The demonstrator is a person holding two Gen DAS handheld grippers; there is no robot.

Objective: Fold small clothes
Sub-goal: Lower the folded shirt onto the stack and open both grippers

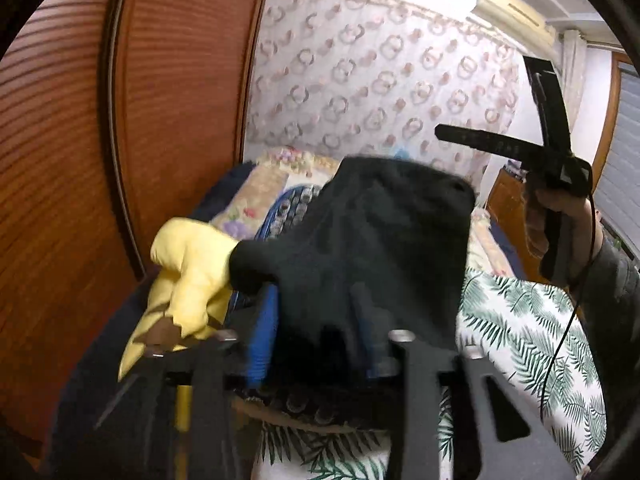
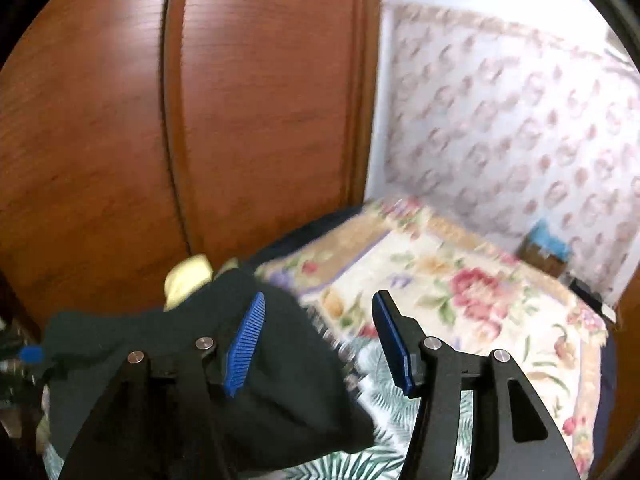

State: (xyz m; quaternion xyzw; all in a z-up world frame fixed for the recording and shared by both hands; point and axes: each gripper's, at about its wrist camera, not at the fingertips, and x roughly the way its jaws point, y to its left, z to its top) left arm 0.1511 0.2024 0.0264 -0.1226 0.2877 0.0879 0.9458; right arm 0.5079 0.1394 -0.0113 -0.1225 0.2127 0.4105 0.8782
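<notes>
A black garment [image 1: 380, 240] lies heaped on the bed, draped over my left gripper [image 1: 312, 296]. One blue pad [image 1: 262, 332] shows at its left; the other finger is mostly buried in the cloth. The pads stand apart and I see no pinch on the fabric. In the right wrist view the same black garment [image 2: 200, 360] lies at the lower left. My right gripper [image 2: 320, 320] is open, nothing between its pads, its left pad [image 2: 244, 344] in front of the cloth. The left wrist view also shows my right gripper [image 1: 486, 98] raised at the right, fingers spread, in a hand [image 1: 560, 216].
A yellow soft item [image 1: 188, 276] sits left of the black garment, against the brown wardrobe [image 1: 120, 120]. A palm-leaf print sheet [image 1: 520, 320] covers the near bed, a floral blanket [image 2: 460, 280] the far part. Patterned wallpaper [image 2: 520, 120] backs the bed.
</notes>
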